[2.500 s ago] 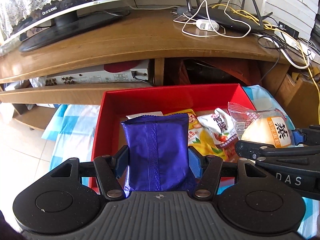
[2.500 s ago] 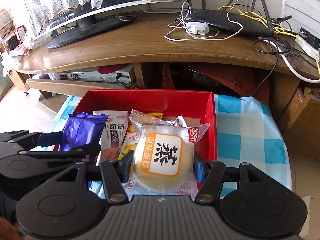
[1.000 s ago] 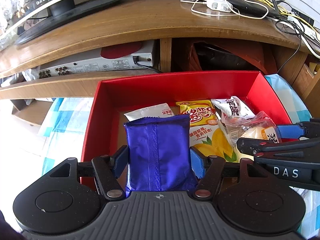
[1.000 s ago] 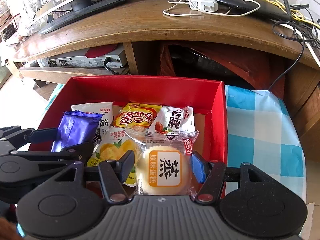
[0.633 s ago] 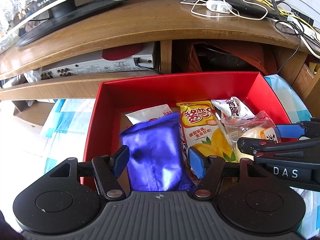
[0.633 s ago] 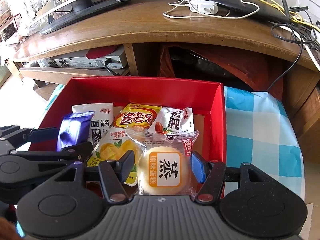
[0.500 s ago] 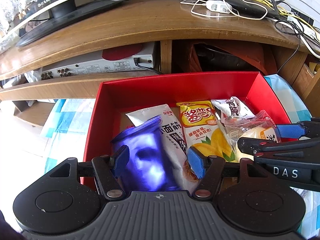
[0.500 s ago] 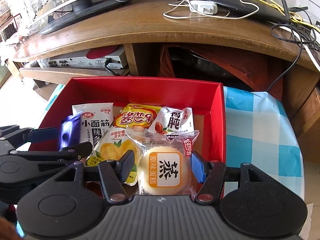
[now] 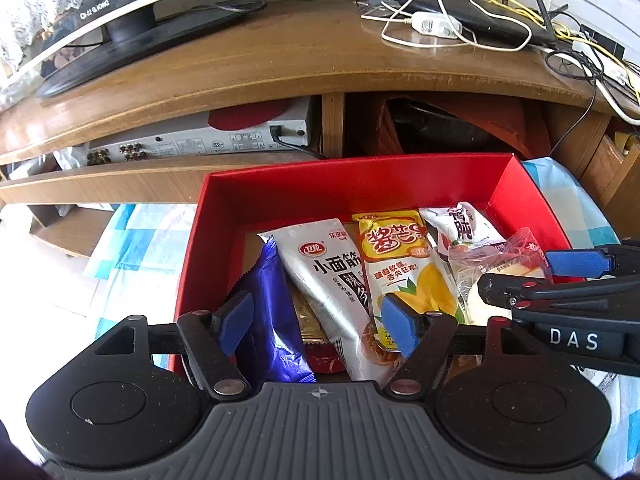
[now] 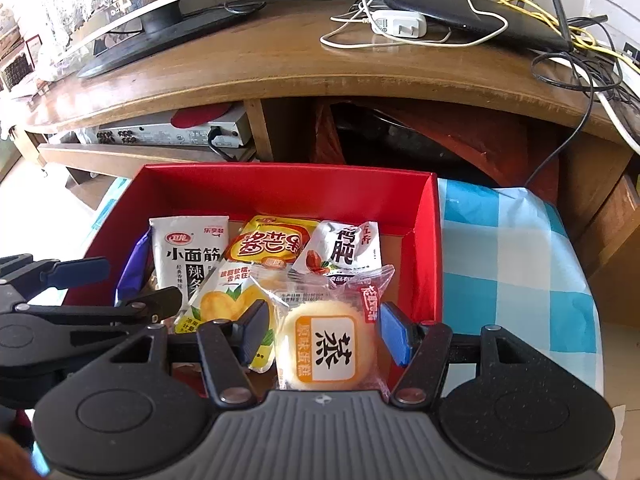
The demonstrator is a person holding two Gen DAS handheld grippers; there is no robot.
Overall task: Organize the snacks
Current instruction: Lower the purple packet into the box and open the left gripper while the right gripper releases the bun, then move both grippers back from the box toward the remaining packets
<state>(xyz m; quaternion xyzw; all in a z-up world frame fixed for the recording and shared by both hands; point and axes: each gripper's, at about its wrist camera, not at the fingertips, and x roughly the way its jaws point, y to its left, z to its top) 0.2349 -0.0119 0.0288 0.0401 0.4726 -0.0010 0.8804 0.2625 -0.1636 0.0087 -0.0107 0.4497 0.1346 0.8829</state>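
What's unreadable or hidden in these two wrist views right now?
- Purple packet: lower end is hidden behind the left gripper body in the left wrist view; no front label is visible in either view.
- Red box: its near wall is blocked by both gripper bodies.
- Steamed cake: the right gripper body covers its bottom edge, so what it rests on is unclear.
- Small brown packet: mostly buried under the white packet.

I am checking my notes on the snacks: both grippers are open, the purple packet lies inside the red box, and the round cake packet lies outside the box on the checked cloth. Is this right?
Not quite. The round cake packet lies inside the red box, near its right wall, not on the checked cloth; the right wrist view shows this. The rest stands: the left gripper and right gripper are open, and the purple packet lies in the box.
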